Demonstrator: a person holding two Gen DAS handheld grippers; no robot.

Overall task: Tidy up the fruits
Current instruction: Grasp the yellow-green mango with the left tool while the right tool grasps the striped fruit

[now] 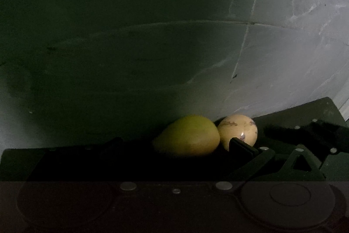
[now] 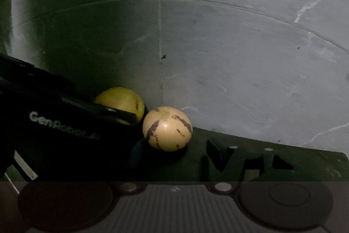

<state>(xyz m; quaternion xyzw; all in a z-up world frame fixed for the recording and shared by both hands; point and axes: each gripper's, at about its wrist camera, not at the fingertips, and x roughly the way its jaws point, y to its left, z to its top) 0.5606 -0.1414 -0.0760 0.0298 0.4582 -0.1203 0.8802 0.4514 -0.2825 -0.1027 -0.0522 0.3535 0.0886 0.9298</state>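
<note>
- A yellow-green mango (image 1: 187,137) is seen low in the left wrist view, seemingly held by the left gripper (image 1: 196,152), though its fingers are lost in darkness.
- Whether the left gripper is clamped on the mango cannot be told.
- A cream-coloured round fruit with dark brown streaks (image 2: 167,128) is seen just beside the mango (image 2: 121,102), apparently touching it.
- In the right wrist view, the round fruit sits at the right gripper (image 2: 185,152); only one dark finger (image 2: 218,154) is made out, so its grip cannot be told.
- A grey marbled surface (image 2: 240,58) with thin seams fills the background.
</note>
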